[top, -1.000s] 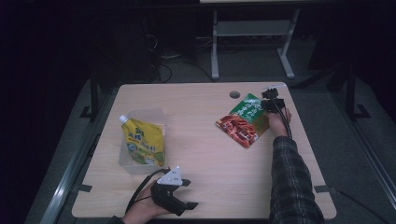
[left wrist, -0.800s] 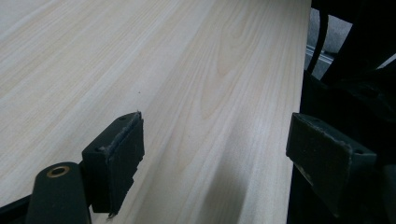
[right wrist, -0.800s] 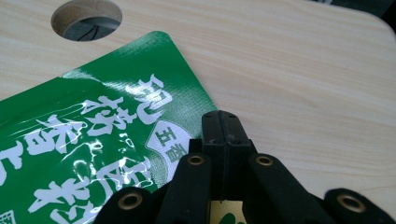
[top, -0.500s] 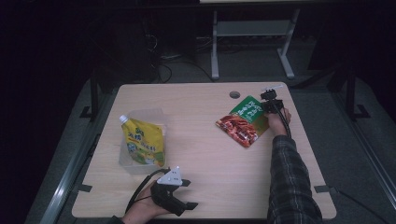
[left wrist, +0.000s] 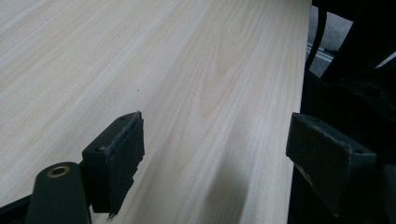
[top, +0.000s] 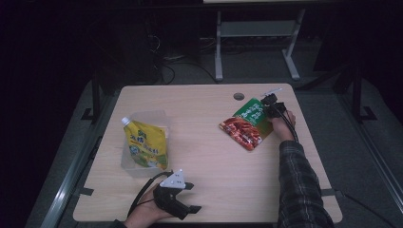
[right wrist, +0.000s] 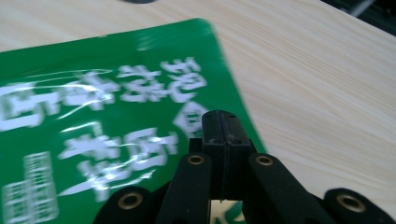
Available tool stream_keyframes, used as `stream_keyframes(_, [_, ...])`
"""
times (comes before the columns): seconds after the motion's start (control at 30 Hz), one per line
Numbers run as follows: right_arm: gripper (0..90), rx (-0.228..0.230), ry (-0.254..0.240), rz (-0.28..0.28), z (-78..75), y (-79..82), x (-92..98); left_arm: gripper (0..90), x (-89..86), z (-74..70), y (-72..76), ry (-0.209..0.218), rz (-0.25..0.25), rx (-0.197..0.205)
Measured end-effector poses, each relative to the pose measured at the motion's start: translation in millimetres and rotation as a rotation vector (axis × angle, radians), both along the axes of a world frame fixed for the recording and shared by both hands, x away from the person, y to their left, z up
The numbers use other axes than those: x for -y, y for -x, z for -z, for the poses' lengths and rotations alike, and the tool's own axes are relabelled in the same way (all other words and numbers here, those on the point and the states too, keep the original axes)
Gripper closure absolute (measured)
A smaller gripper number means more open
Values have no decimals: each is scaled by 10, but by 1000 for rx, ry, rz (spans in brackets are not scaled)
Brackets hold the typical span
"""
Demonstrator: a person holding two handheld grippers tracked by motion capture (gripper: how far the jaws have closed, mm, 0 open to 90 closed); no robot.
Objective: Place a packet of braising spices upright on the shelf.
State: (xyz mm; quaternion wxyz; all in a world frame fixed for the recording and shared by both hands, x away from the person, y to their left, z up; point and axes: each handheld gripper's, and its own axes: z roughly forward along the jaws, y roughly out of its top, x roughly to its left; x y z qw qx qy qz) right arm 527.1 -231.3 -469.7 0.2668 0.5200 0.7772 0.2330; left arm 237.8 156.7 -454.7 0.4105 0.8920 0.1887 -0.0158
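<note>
The right tool [top: 269, 105] is closed flat at the green edge of the red-and-green pouch [top: 247, 123], which lies at the far right of the counter [top: 209, 118]. Whether the pads pinch that edge is hard to make out. The pouch's long axis runs diagonally, green end far-right. The left tool [top: 190, 197] rests wide at the near edge, holding nothing.
</note>
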Motion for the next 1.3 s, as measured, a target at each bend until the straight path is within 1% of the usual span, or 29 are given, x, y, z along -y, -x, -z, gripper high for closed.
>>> stream_keyframes(0.07, [900,10,-10,21,10,-14,52,189,-2,-2,-1,2,-1,0])
stream_keyframes(0.1, [900,15,-26,30,15,-22,72,189,-5,-1,-5,2,1,-2])
stream_keyframes(0.17, [900,19,-29,57,22,-31,86,189,-7,2,-12,0,0,-1])
stream_keyframes(0.2, [900,22,-29,58,24,-36,94,189,-5,3,-11,-2,0,-1])
stream_keyframes(0.27, [900,24,-9,75,25,-42,104,189,-3,3,-5,3,1,-2])
stream_keyframes(0.33, [900,25,-28,74,27,-45,122,189,-7,-1,-2,2,0,-2])
stream_keyframes(0.4, [900,24,-35,81,28,-50,131,189,-14,-2,-7,2,-2,-5])
stream_keyframes(0.53, [900,22,-45,71,24,-73,144,189,-14,0,-10,4,-4,-5])
stream_keyframes(0.57, [900,19,-55,76,23,-78,143,189,-13,1,-12,2,-3,-5])
stream_keyframes(0.63, [900,20,-89,66,25,-93,148,189,-9,4,-14,2,-4,-8])
stream_keyframes(0.67, [900,19,-98,64,29,-97,137,189,-6,7,-14,2,-6,-11])
stream_keyframes(0.7, [900,22,-90,61,30,-103,131,189,-4,10,-15,4,-6,-11])
stream_keyframes(0.77, [900,18,-92,65,28,-112,115,189,-4,10,-13,3,-6,-13])
stream_keyframes(0.83, [900,3,-94,65,16,-122,99,189,-6,10,-14,3,-6,-12])
stream_keyframes(0.87, [900,-1,-87,63,13,-119,86,189,-6,8,-14,3,-5,-12])
stream_keyframes(0.9, [900,-2,-78,52,11,-113,71,189,-6,7,-14,3,-5,-11])
stream_keyframes(0.97, [900,-9,-77,28,6,-99,38,189,-7,3,-13,1,0,-8])
stream_keyframes(1.03, [900,-14,-85,2,4,-85,11,189,-3,3,-10,0,0,-7])
stream_keyframes(1.07, [900,-16,-96,-14,4,-70,-13,189,-1,3,-7,2,0,-8])
stream_keyframes(1.13, [900,-18,-94,-38,2,-37,-53,189,2,1,-3,5,-2,-7])
stream_keyframes(1.23, [900,-27,-86,-97,-9,59,-159,189,4,2,-4,4,-1,-9])
stream_keyframes(1.27, [900,-23,-83,-115,-6,85,-179,189,6,2,-3,4,-2,-10])
stream_keyframes(1.3, [900,-26,-89,-134,-8,123,-199,189,6,2,-4,3,2,-9])
